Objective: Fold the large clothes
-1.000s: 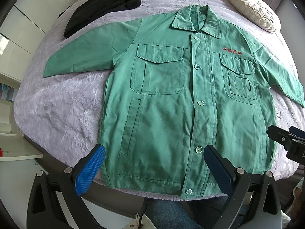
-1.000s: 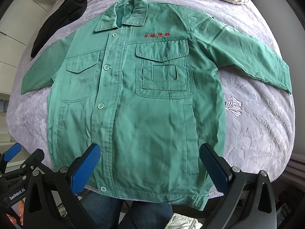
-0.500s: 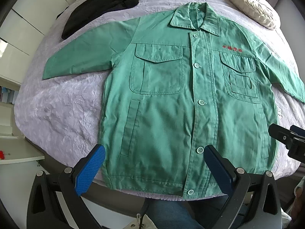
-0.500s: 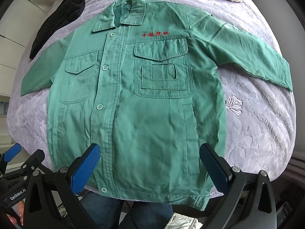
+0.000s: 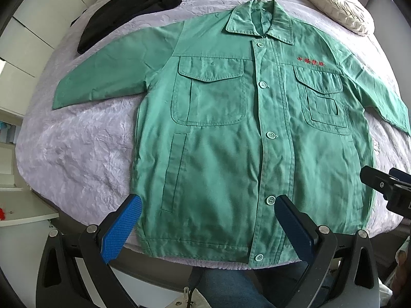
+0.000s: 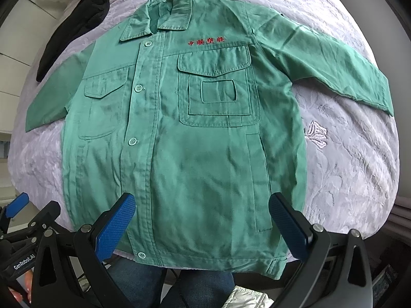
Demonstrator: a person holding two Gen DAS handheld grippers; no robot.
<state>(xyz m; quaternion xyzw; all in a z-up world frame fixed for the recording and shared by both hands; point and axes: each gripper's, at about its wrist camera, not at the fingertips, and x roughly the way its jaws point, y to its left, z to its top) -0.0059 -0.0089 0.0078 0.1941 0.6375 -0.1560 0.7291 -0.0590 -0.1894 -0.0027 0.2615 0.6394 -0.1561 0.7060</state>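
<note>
Green jacket (image 5: pixel 231 133) lies flat, front side up, buttoned, on the lilac bedspread (image 5: pixel 77 148). Collar points to the far end of the bed, hem sits at the near edge, just past the tongs. Both sleeves spread out sideways on the cover. Red embroidered text (image 6: pixel 206 41) above one chest pocket.

Left gripper (image 5: pixel 208 227): blue pads spread wide, nothing between them, hovering over the hem near the bottom buttons. Not touching cloth as far as I can tell.

Right gripper (image 6: pixel 203 224): same, pads spread wide, empty, over the hem on the side with the lower slit pocket (image 6: pixel 259 182).

Pockets: two flap chest pockets (image 5: pixel 209 89), flaps down, they lie flat; contents not visible. The one under the red text has a smaller patch pocket (image 6: pixel 218 91) sewn on it, also flat.

Other stuff on the bed: black garment (image 5: pixel 133 5) far end, beyond one sleeve, apart from the jacket. White ruched cushion (image 5: pixel 336 2) at the far corner, near the other shoulder. Person's jeans-clad legs (image 5: pixel 231 290) visible below the bed edge.
</note>
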